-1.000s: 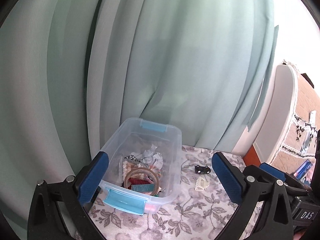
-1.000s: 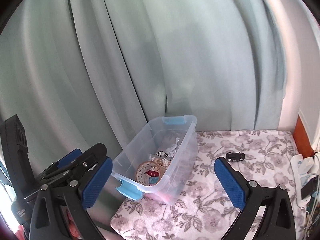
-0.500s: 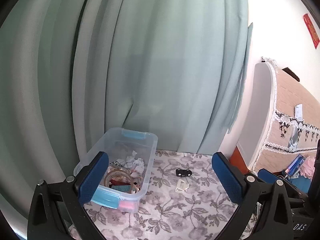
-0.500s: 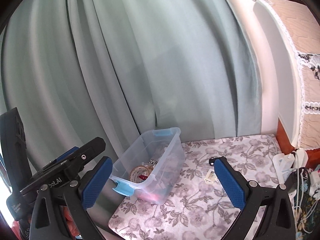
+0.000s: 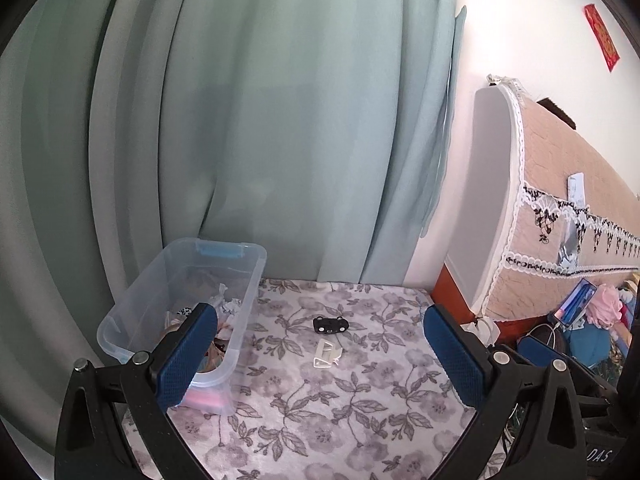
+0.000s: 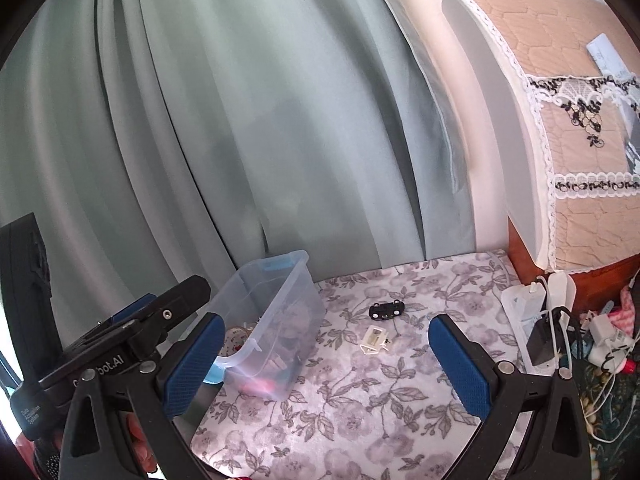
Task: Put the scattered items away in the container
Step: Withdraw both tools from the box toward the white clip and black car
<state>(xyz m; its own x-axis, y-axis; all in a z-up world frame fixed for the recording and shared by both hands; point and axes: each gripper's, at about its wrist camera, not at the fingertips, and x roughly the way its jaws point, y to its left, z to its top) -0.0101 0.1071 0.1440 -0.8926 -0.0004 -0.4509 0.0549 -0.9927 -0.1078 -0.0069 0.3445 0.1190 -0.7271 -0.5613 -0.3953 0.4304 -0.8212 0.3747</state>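
**Both grippers drawn back from the bin, two small pieces left on the cloth**

Compared with a second ago, both cameras sit farther from the clear plastic container, which now looks smaller and lies lower left in the left wrist view; more of the counter with its grey floral cloth shows, and the quilted, lace-trimmed cover at the right has come further into view.

The left gripper is spread wide with nothing between its blue pads, and the right gripper likewise stands wide apart and empty. The left pad hides part of the container's near end, so the contents there are hard to make out: crumpled white paper and a tape roll show through, the rest is a blur of pink and red.

The container stands at the counter's left edge against the green curtain, lid off, with blue latches at its ends. Out on the cloth to its right lie a small black toy car and, just in front of it, a white plastic clip, near each other but apart.
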